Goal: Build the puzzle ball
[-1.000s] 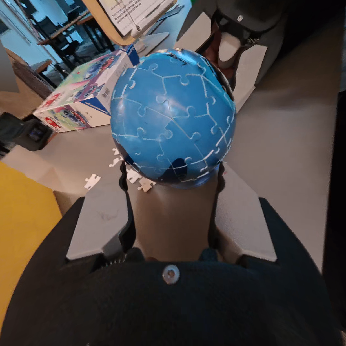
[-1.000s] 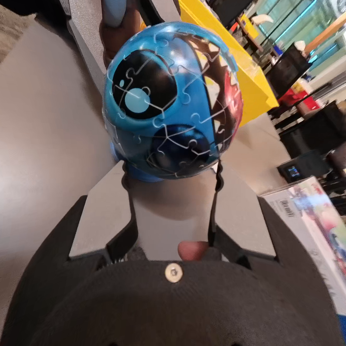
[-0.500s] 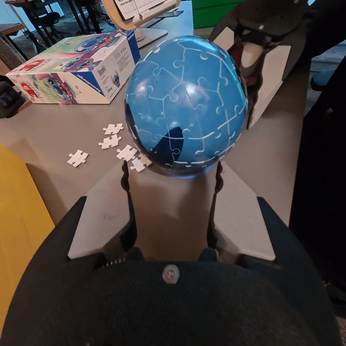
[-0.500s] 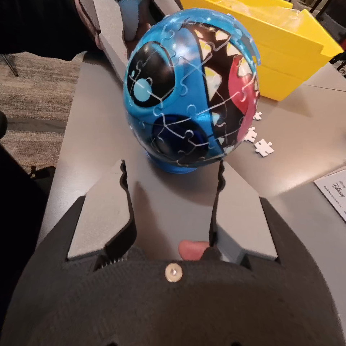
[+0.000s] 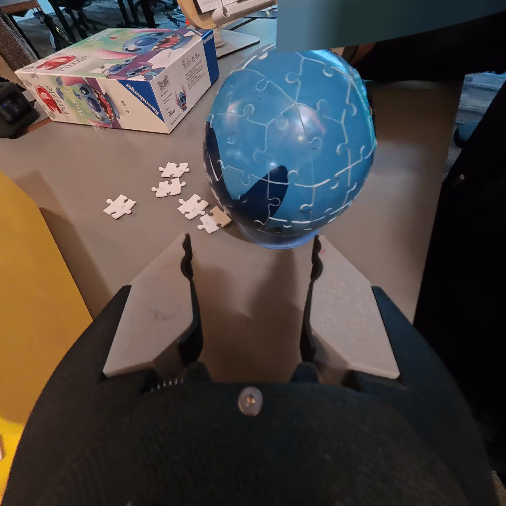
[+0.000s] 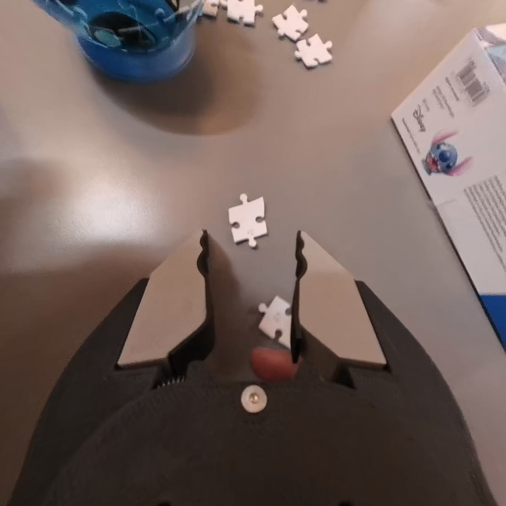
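Note:
The blue puzzle ball (image 5: 290, 147) stands on its blue base on the grey table (image 5: 95, 169), just beyond my open, empty left gripper (image 5: 250, 239). Several white loose pieces (image 5: 169, 187) lie left of the ball. In the right wrist view only the ball's lower part and base (image 6: 137, 41) show at the top left. My right gripper (image 6: 250, 232) is open and empty, pointing down at the table. One white piece (image 6: 247, 221) lies just beyond its tips. Another piece (image 6: 275, 319) lies between its fingers below. More pieces (image 6: 290, 23) lie near the ball.
The puzzle box (image 5: 120, 79) lies at the back left; its side (image 6: 465, 153) shows on the right in the right wrist view. A yellow bin (image 5: 32, 260) stands left. A stand with a sheet (image 5: 219, 16) is behind the box. The table edge runs right of the ball. Left tips to right tips: about 25 cm.
Both grippers have drawn back from the ball, which now stands alone. My right gripper has swung away and down over the loose pieces beside the box.

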`<state>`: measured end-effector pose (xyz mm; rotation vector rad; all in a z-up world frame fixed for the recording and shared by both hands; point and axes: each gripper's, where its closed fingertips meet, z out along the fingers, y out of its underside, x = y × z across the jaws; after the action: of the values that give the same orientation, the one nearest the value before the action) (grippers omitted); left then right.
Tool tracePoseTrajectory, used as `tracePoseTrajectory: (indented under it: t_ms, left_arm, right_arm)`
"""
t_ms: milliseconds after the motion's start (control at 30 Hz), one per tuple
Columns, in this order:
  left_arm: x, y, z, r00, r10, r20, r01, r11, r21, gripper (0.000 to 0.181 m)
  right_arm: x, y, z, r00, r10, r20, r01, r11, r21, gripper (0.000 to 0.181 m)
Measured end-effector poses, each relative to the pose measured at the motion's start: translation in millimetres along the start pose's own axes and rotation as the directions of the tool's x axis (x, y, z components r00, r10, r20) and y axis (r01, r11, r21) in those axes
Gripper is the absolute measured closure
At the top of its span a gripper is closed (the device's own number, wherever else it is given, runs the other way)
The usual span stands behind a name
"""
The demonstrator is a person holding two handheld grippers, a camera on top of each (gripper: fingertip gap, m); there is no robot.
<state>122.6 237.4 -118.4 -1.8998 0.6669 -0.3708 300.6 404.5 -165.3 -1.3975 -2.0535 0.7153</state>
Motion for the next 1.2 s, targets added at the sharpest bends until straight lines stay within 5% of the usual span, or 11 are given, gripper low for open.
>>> tracePoseTrajectory:
  t_ms: [200,433,600,700,800,1000,1200]
  left_arm:
    - [-3,-4,0,1.000,-0.018,-0.013,0.018,1.000,0.024,0.100]
    - [-16,-12,5,0.998,-0.042,-0.049,0.044,0.998,0.046,0.104]
    - [-15,-27,-23,0.996,-0.088,-0.011,0.089,0.994,0.061,0.100]
    - [-11,-58,-47,0.995,-0.087,0.041,0.080,0.987,0.140,0.109]
    - [-29,-104,-53,0.980,-0.115,0.162,0.089,0.983,0.158,0.137]
    - [-52,-154,27,0.973,-0.207,0.103,0.218,0.969,-0.116,0.139]
    - [-52,-154,97,0.906,-0.412,-0.099,0.354,0.865,-0.357,0.131]
  right_arm:
    - [-2,-2,6,0.982,-0.027,0.188,0.020,0.999,0.040,0.167]
    - [0,-16,9,0.972,-0.051,0.228,0.027,0.994,0.107,0.168]
    - [15,-34,0,0.985,-0.058,0.164,0.030,0.985,0.173,0.168]
    - [18,-46,-1,0.987,-0.074,0.146,0.043,0.977,0.208,0.168]
    - [22,-66,-1,0.988,-0.114,0.104,0.087,0.967,0.238,0.168]
    - [37,-114,-4,0.991,-0.131,0.011,0.121,0.943,0.310,0.168]
    - [43,-144,-21,0.978,-0.178,-0.109,0.205,0.916,0.345,0.168]
